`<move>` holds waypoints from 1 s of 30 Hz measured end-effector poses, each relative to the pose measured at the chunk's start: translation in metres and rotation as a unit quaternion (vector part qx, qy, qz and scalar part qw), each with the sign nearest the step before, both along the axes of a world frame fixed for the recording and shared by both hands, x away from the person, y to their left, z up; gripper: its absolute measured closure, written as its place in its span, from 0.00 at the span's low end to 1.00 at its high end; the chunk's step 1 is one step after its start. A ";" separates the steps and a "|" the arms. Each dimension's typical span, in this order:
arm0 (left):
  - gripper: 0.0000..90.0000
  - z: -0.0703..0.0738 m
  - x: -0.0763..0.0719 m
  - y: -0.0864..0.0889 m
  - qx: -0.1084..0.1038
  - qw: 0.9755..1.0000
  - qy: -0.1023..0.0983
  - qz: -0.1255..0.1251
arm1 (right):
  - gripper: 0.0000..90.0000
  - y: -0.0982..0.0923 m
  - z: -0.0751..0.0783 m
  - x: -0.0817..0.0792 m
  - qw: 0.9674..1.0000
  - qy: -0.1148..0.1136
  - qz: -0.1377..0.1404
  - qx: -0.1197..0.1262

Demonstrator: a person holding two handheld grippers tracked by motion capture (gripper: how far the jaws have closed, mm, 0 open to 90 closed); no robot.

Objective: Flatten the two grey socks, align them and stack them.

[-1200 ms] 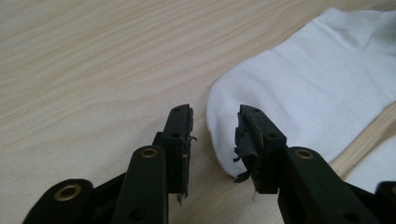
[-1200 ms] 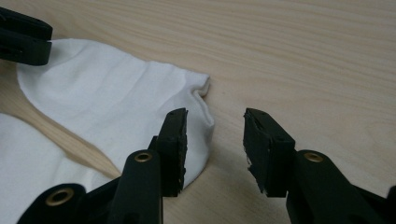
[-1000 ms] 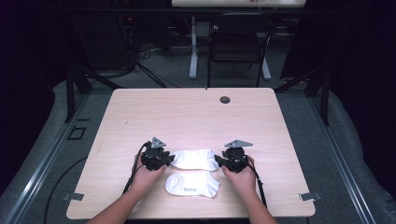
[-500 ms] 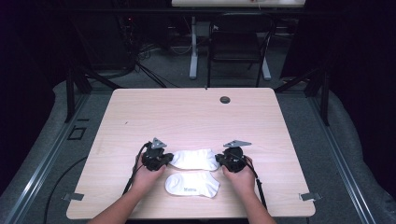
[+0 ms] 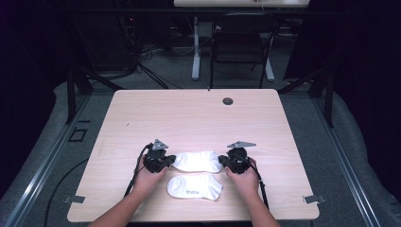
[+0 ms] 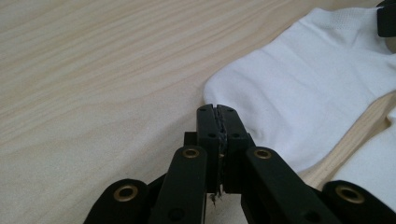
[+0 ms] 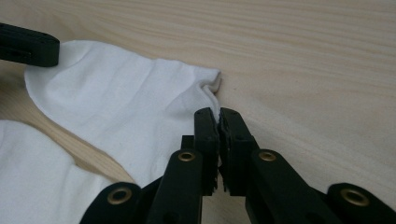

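Two white ankle socks lie near the table's front edge. The upper sock stretches between both grippers, and the lower sock lies just in front of it. My left gripper is at the upper sock's left end. In the left gripper view it is shut on the edge of that sock. My right gripper is at the sock's right end. In the right gripper view it is shut on the sock's corner, with white cloth between the jaws.
The light wooden table has a small dark round cap near its far edge. A chair and a desk leg stand beyond the table. The lower sock lies close beside the held one.
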State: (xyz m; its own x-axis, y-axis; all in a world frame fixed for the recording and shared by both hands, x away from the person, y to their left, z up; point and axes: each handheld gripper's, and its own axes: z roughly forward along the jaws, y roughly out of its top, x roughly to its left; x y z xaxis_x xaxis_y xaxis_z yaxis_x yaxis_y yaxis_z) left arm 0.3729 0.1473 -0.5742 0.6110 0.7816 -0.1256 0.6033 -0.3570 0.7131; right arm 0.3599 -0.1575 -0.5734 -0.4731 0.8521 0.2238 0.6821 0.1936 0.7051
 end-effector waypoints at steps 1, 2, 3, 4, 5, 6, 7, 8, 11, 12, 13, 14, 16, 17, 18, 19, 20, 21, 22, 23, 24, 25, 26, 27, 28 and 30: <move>0.99 0.000 0.000 0.000 -0.002 1.000 0.001 0.001 | 0.96 0.000 0.000 0.000 1.000 -0.002 0.001 0.001; 0.99 0.000 0.000 0.001 -0.003 1.000 0.003 0.000 | 0.96 0.000 0.001 0.000 1.000 -0.003 0.000 0.001; 0.99 0.001 0.000 0.001 -0.004 1.000 0.003 0.000 | 0.96 -0.001 0.001 0.000 1.000 -0.003 0.000 0.003; 0.99 0.001 0.000 0.001 -0.004 1.000 0.003 0.000 | 0.96 -0.001 0.001 0.000 1.000 -0.004 0.000 0.004; 0.99 0.001 0.000 0.001 -0.005 1.000 0.003 0.000 | 0.96 -0.001 0.002 -0.001 1.000 -0.004 0.001 0.005; 0.99 0.002 0.000 0.001 -0.006 1.000 0.003 0.001 | 0.96 -0.001 0.002 -0.001 1.000 -0.005 0.000 0.003; 0.99 0.002 0.000 0.001 -0.009 1.000 0.002 0.003 | 0.96 -0.001 0.003 -0.001 1.000 -0.005 0.001 0.005; 0.99 0.003 0.000 0.002 -0.009 1.000 0.002 0.001 | 0.96 -0.001 0.003 -0.001 1.000 -0.004 0.001 0.005; 0.99 0.004 0.000 0.003 -0.015 1.000 0.001 0.002 | 0.96 -0.001 0.005 -0.002 1.000 -0.005 0.003 0.005; 0.99 0.005 -0.001 0.003 -0.017 1.000 0.001 0.002 | 0.96 0.000 0.007 -0.002 1.000 -0.006 0.005 0.005; 0.99 0.006 -0.001 0.003 -0.016 1.000 -0.002 0.001 | 0.96 0.000 0.009 -0.002 1.000 -0.009 0.008 0.003; 0.99 0.007 -0.001 0.004 -0.017 1.000 -0.001 0.000 | 0.96 0.001 0.010 -0.002 1.000 -0.014 0.007 0.006; 0.99 0.009 -0.002 0.005 -0.023 1.000 -0.004 0.002 | 0.96 0.002 0.014 -0.003 1.000 -0.019 0.007 0.009; 0.99 0.010 -0.002 0.005 -0.027 1.000 -0.003 0.003 | 0.96 0.002 0.017 -0.003 1.000 -0.020 0.010 0.006; 0.99 0.011 -0.002 0.005 -0.033 0.999 0.000 0.005 | 0.96 0.003 0.018 -0.003 1.000 -0.021 0.010 0.007; 0.99 0.012 -0.001 0.006 -0.033 0.999 0.002 0.000 | 0.96 0.004 0.020 -0.003 1.000 -0.024 0.012 0.008; 0.99 0.014 -0.001 0.006 -0.037 0.999 0.003 0.000 | 0.96 0.004 0.020 -0.003 1.000 -0.026 0.010 0.012; 0.99 0.015 -0.002 0.006 -0.038 0.999 -0.001 0.000 | 0.96 0.004 0.022 -0.004 1.000 -0.026 0.011 0.013; 0.99 0.017 -0.002 0.006 -0.040 0.999 -0.001 -0.001 | 0.96 0.004 0.023 -0.004 1.000 -0.027 0.011 0.011; 0.99 0.019 -0.003 0.007 -0.041 0.999 -0.003 -0.003 | 0.96 0.004 0.024 -0.005 0.999 -0.028 0.013 0.012; 0.99 0.021 -0.004 0.006 -0.042 0.999 -0.002 -0.005 | 0.96 0.004 0.025 -0.005 0.999 -0.029 0.015 0.012; 0.99 0.022 -0.005 0.006 -0.043 0.999 -0.003 -0.005 | 0.96 0.004 0.026 -0.006 0.999 -0.029 0.015 0.011; 0.99 0.024 -0.005 0.007 -0.039 0.999 -0.006 -0.011 | 0.96 0.005 0.027 -0.007 0.999 -0.031 0.017 0.013; 0.99 0.025 -0.006 0.007 -0.041 0.999 -0.007 -0.011 | 0.96 0.005 0.029 -0.008 0.999 -0.032 0.019 0.013; 0.99 0.026 -0.007 0.007 -0.039 0.999 -0.009 -0.013 | 0.96 0.005 0.030 -0.009 0.999 -0.034 0.021 0.013; 0.99 0.029 -0.010 0.007 -0.038 0.999 -0.009 -0.016 | 0.96 0.005 0.034 -0.012 0.999 -0.037 0.023 0.014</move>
State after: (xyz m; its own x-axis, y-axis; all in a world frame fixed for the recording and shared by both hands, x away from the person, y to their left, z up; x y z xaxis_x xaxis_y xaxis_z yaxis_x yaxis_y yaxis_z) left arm 0.3631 0.1546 -0.5457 0.6378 0.7505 -0.1730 0.5794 -0.3196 0.7497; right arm 0.3476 -0.1523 -0.5396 -0.5282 0.8225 0.2109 0.6194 0.2033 0.7583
